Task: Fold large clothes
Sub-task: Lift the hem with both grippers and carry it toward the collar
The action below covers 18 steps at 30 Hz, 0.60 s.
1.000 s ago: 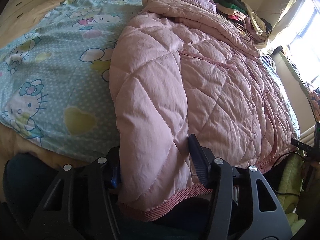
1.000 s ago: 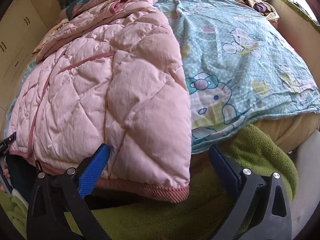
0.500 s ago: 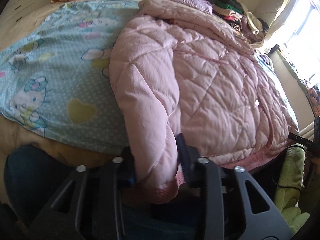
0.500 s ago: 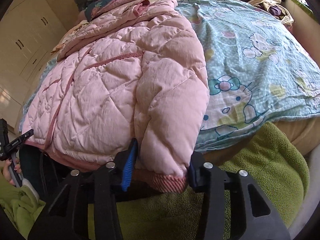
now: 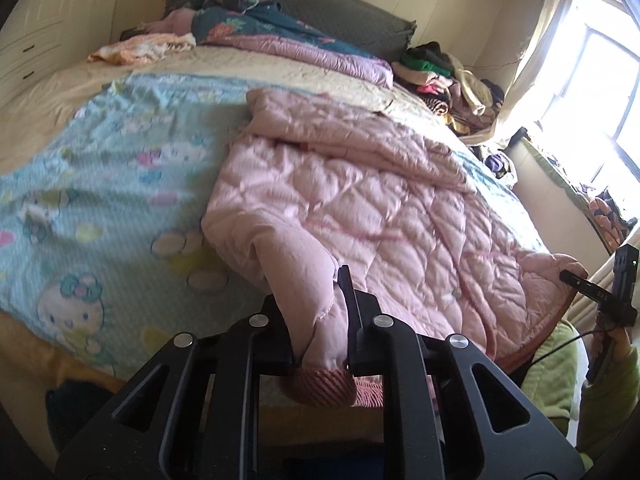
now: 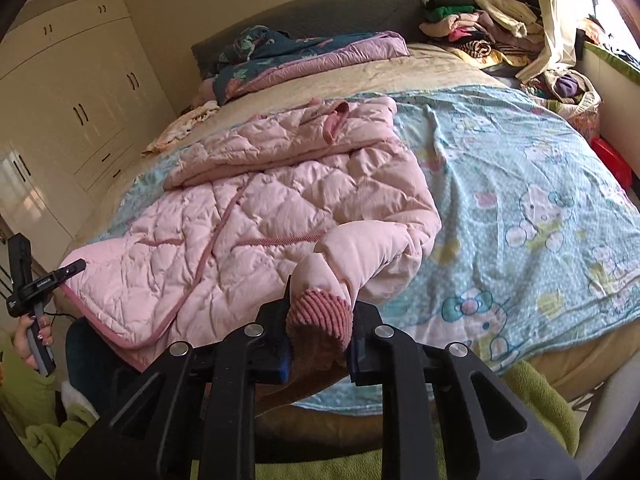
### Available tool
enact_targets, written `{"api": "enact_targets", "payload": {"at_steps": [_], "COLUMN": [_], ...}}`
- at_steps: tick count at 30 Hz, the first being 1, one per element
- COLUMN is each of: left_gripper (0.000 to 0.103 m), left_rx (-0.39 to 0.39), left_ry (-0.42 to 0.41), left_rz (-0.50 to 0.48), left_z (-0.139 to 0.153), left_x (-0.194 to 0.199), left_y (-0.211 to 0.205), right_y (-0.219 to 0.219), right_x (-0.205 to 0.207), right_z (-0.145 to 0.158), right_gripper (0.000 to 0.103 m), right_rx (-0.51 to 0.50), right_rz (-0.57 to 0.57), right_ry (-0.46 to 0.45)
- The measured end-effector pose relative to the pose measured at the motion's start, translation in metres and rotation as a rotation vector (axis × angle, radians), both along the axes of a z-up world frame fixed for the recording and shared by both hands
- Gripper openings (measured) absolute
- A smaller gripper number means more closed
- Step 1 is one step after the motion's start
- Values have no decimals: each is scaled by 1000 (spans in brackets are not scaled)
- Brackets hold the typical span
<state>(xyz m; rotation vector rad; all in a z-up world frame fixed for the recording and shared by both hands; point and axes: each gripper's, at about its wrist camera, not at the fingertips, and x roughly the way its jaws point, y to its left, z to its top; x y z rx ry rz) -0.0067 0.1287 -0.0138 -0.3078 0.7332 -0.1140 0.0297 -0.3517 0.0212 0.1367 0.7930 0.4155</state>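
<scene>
A pink quilted jacket (image 5: 360, 200) lies spread across the foot half of the bed (image 5: 52, 96), on top of a light blue cartoon-print sheet (image 5: 100, 184). Its collar end is bunched toward the headboard; its hem runs along the near edge of the bed.

The left gripper (image 5: 320, 320) is clamped on one sleeve (image 5: 304, 280) just above the ribbed cuff (image 5: 320, 384), which hangs below the closed fingers. The right gripper (image 6: 320, 324) is clamped on the other sleeve (image 6: 360, 252) right at its ribbed cuff (image 6: 320, 312). Both sleeves are lifted off the sheet and bend back toward the jacket body.

In the left view, the right gripper shows at the far right edge (image 5: 592, 288), touching the jacket's corner. In the right view, the left gripper shows at the far left (image 6: 52, 276), its handle held in the hand (image 6: 34, 332).

Around the jacket: a folded purple quilt (image 6: 328, 56) and a dark floral blanket (image 6: 256, 48) lie near the grey headboard (image 6: 320, 12). A pile of mixed clothes (image 6: 480, 28) sits at the bed's far corner by the window (image 5: 600, 92). A pale peach cloth (image 5: 140, 46) lies at the opposite side near the cream wardrobe (image 6: 80, 100). A green fleece (image 6: 540, 408) lies below the bed edge in the right view.
</scene>
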Motion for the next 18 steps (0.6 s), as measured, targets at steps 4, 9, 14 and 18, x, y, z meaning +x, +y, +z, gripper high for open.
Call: {"api": "enact_targets", "payload": {"at_steps": [4, 9, 14, 18], "left_gripper": [10, 10, 10, 10], "left_rx": [-18, -31, -35, -31], "left_ry": [-44, -87, -124, -158], "left_rz": [15, 35, 48, 61], "left_z": [15, 33, 49, 65], "left_x": [16, 36, 52, 60], "left_y": [5, 7, 7, 8], "right_y": [-1, -7, -7, -6], "right_x": [12, 27, 41, 49], "right_z": [15, 29, 44, 59], "right_gripper": [18, 18, 17, 17], "right_rx": [37, 89, 110, 125], "right_rz": [-18, -49, -60, -66], "right_ry": [-47, -81, -111, -144]}}
